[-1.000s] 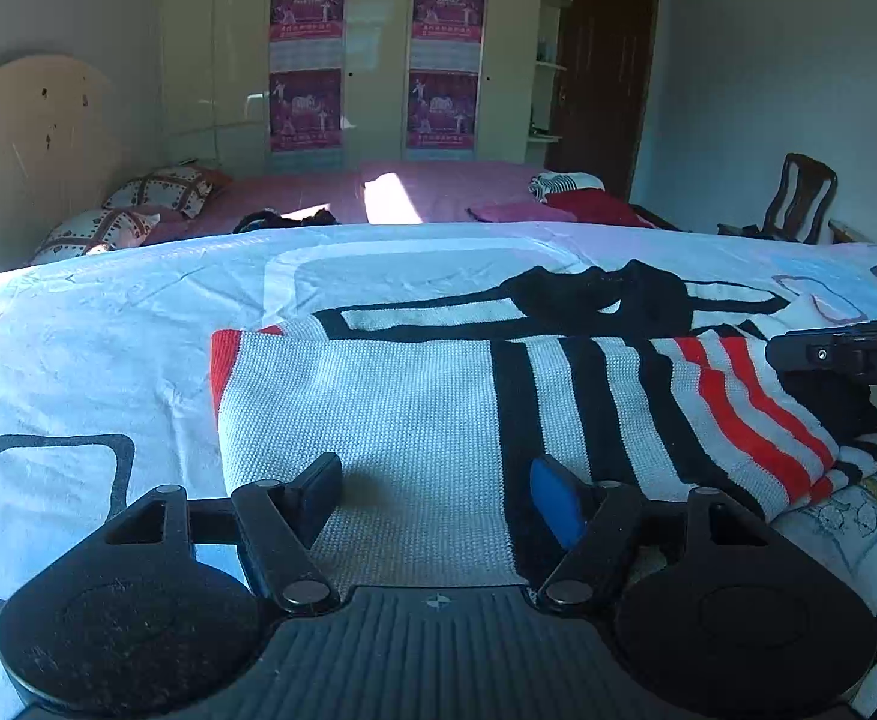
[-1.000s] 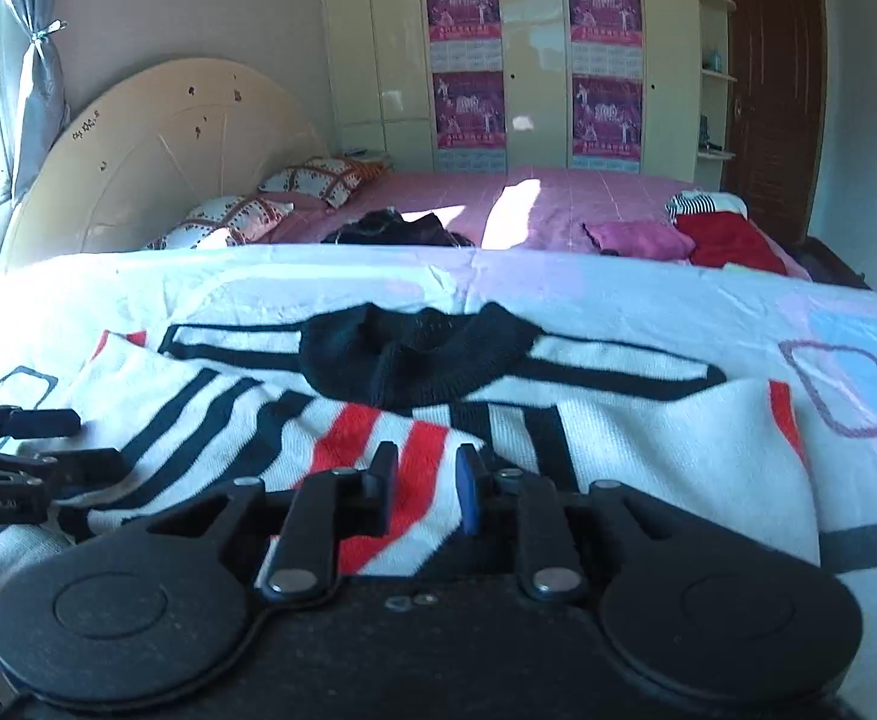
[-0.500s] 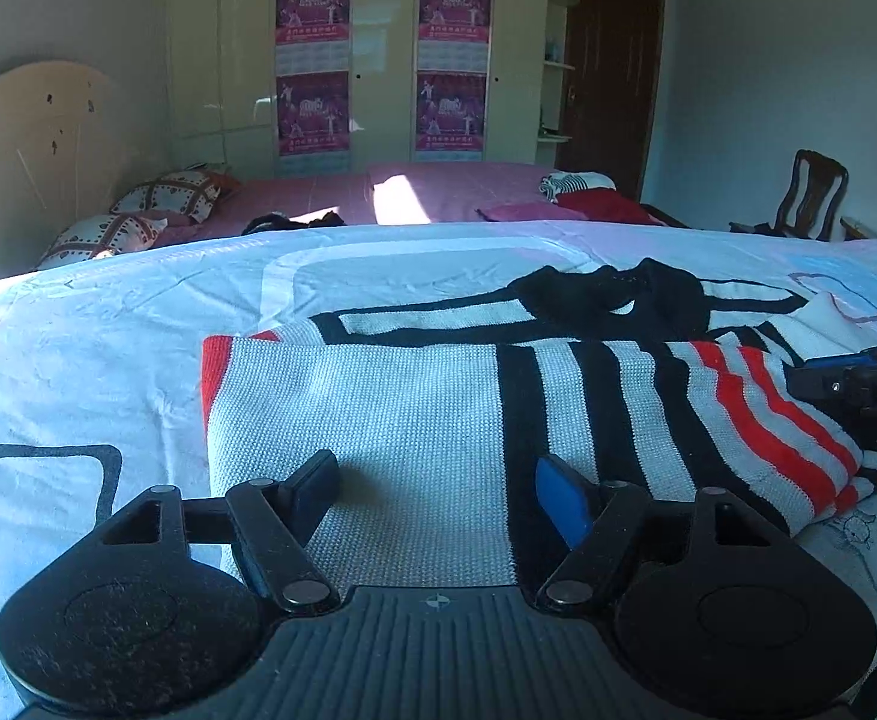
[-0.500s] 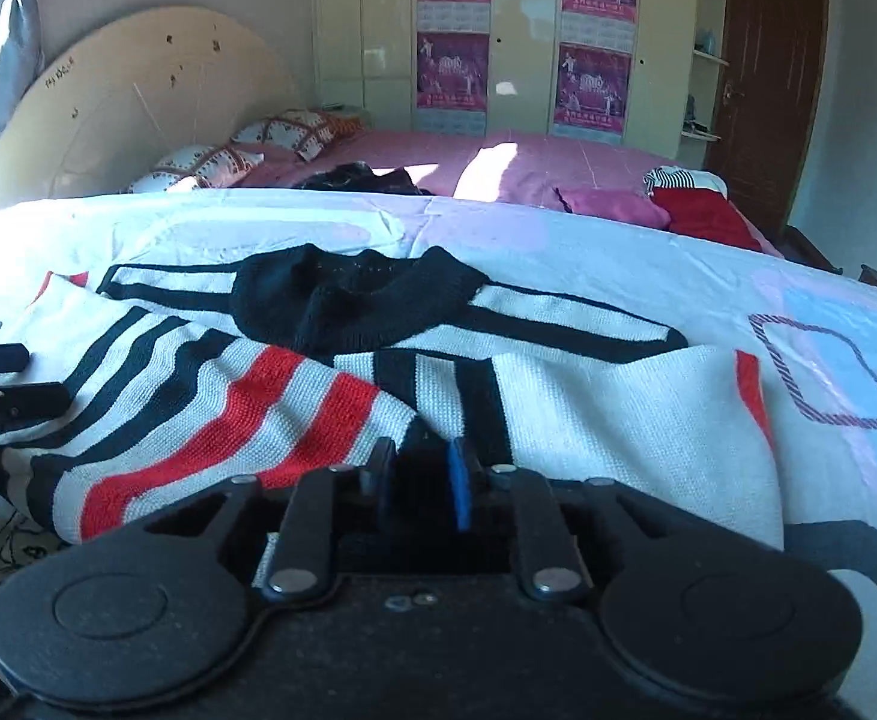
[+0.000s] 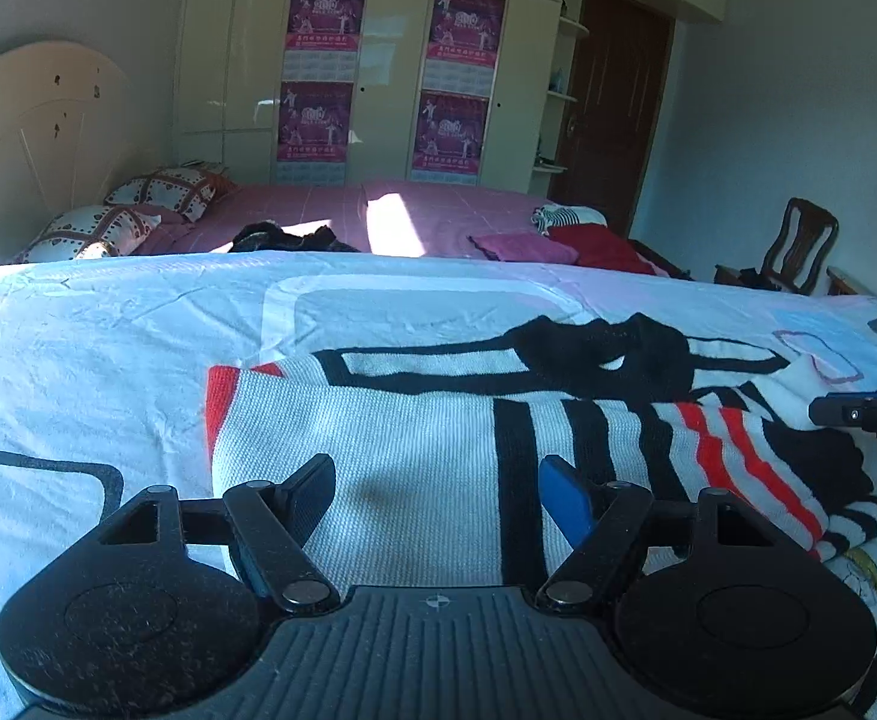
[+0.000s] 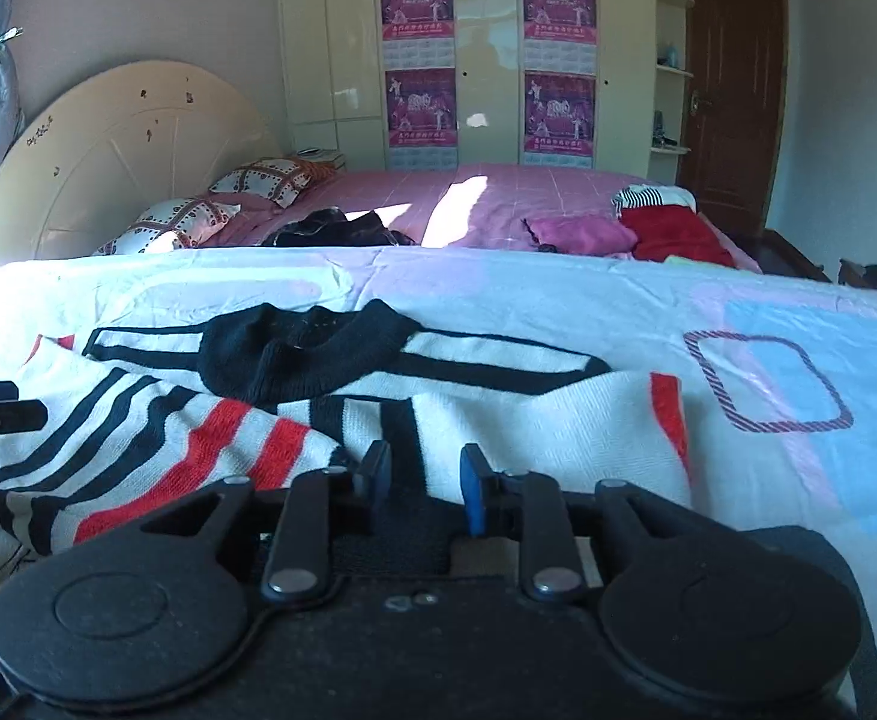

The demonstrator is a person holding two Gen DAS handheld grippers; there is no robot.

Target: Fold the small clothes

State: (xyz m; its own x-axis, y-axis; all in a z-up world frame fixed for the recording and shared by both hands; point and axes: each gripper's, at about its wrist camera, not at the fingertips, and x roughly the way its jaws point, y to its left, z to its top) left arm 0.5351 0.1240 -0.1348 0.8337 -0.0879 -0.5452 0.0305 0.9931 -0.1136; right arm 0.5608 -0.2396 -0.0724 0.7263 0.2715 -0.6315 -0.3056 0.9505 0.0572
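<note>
Both jaws stand parted: our left gripper [image 5: 438, 495] spreads wide over the white part of the striped sweater [image 5: 426, 456], and our right gripper [image 6: 423, 483], more narrowly parted, grasps nothing above its folded edge. We see the sweater lying near the bedsheet's [image 5: 108, 330] front edge.
</note>
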